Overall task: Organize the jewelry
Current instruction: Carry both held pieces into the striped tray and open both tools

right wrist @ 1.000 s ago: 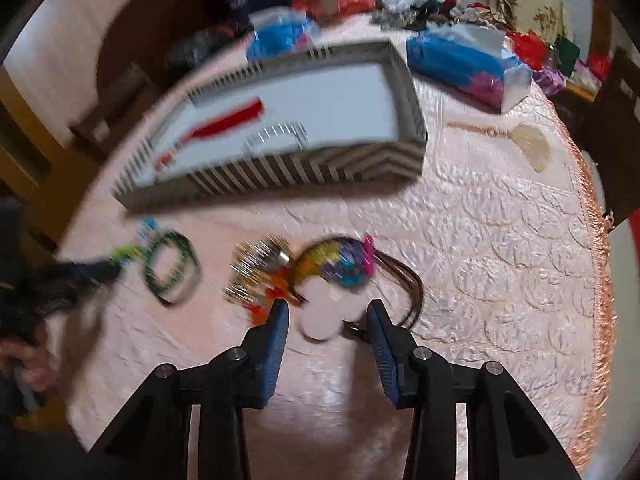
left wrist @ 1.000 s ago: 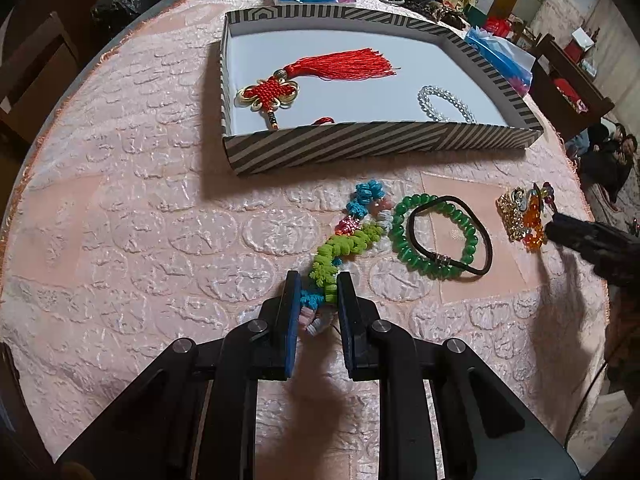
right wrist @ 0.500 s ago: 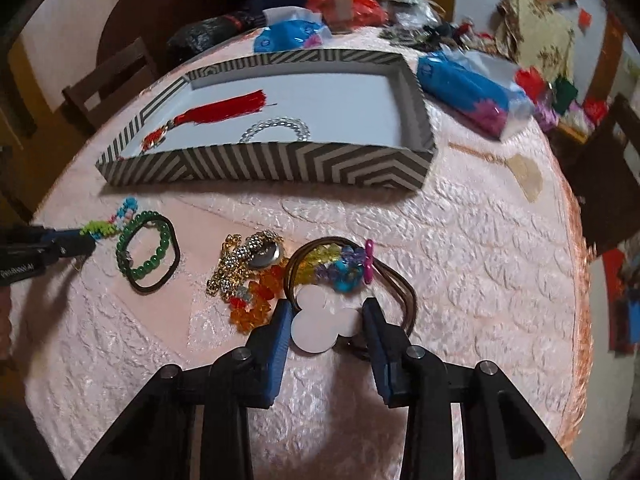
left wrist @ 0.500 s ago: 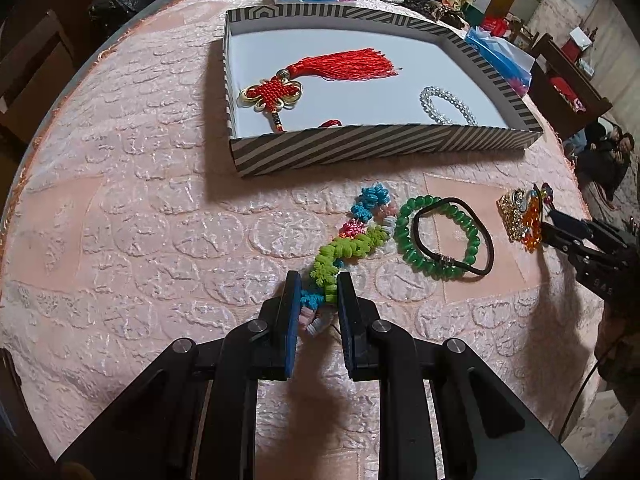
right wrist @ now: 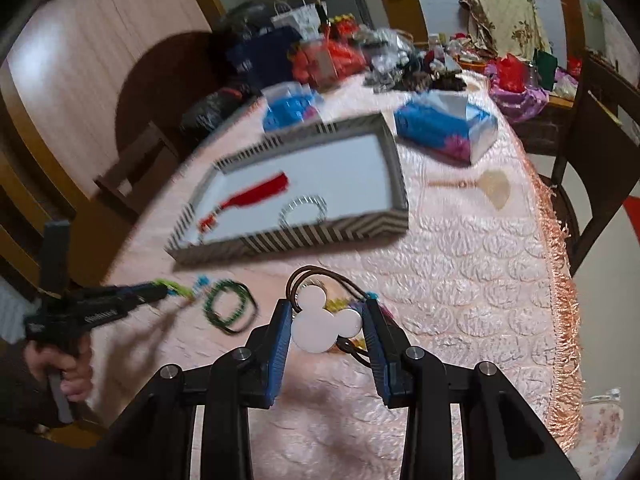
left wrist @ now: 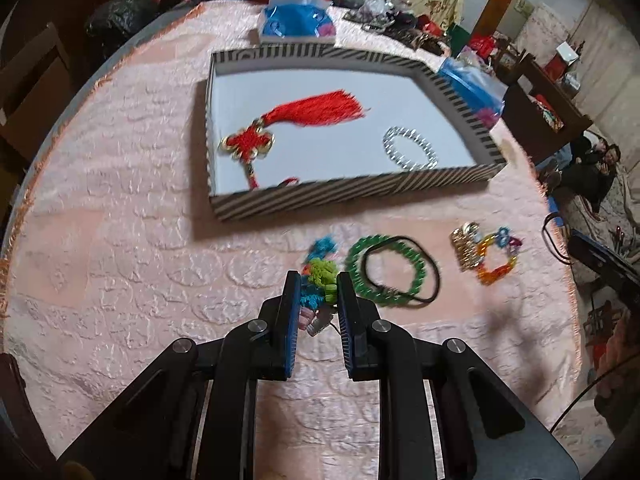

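One striped cardboard tray [left wrist: 344,194] holds two pieces: one red knotted tassel [left wrist: 296,120] and one clear bead bracelet [left wrist: 410,148]. On the pink-clothed desk [left wrist: 120,220] lie one green bead bracelet [left wrist: 382,268], one black elastic band [left wrist: 430,268] and one gold-and-orange charm cluster [left wrist: 480,250]. Two blue tissue packs [right wrist: 444,128] sit near the far edge.

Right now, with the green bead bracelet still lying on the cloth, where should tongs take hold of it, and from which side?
Grip the green bracelet at its left arc, coming from above with one finger inside the loop and one outside. It lies flat, so only the rim offers a pinch. A black hair tie overlaps its right side, so a grasp there would likely catch both.
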Tool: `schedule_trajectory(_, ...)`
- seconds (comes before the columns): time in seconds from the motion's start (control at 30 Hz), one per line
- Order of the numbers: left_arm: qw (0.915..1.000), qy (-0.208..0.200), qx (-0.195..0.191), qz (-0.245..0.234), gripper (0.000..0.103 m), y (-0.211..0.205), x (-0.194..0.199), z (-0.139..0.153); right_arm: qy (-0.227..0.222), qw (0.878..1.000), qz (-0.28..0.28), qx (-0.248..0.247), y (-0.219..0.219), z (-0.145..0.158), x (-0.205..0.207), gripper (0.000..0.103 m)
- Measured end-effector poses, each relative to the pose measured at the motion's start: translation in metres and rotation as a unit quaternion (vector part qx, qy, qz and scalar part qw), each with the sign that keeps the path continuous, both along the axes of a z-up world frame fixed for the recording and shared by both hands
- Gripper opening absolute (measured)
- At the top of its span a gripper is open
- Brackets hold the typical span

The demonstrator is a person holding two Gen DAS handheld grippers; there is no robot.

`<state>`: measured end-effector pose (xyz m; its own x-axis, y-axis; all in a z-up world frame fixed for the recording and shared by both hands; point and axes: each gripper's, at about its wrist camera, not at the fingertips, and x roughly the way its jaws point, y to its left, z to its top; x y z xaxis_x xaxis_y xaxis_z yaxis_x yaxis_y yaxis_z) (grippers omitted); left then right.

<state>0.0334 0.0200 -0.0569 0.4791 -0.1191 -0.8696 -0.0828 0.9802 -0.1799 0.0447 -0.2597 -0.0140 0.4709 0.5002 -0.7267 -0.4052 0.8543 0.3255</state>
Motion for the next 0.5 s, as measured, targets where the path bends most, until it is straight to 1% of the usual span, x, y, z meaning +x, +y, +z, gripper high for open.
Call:
schedule_trajectory(0.1,0.9999,-0.01,-0.004,-0.002,0.016,-0.003,-0.002,0.01,-0.006,1.0,-0.012,0.021,-0.006,0.013,-0.002,0.034)
schedule_trajectory(0.17,0.9999,-0.014,-0.004,-0.001,0.016,-0.005,-0.003,0.016,-0.009,1.0,-0.011,0.023,-0.006,0.019,-0.005,0.034)
schedule_trajectory(0.27,1.0,-0.008,0.004,0.004,0.016,-0.009,-0.005,0.024,-0.006,1.0,-0.005,0.016,-0.002,0.022,-0.009,0.035)
schedule_trajectory(0.33,0.9999,-0.001,0.005,0.011,0.016,-0.011,-0.006,0.029,0.004,1.0,-0.007,0.0,0.003,0.019,-0.01,0.035)
schedule_trajectory(0.4,0.9998,0.008,0.01,0.014,0.016,-0.014,-0.007,0.033,0.017,1.0,-0.006,-0.004,0.008,0.015,-0.014,0.034)
schedule_trajectory(0.5,0.9998,0.01,0.016,0.011,0.016,-0.019,-0.012,0.037,0.034,0.999,0.001,-0.022,0.015,0.008,-0.017,0.035)
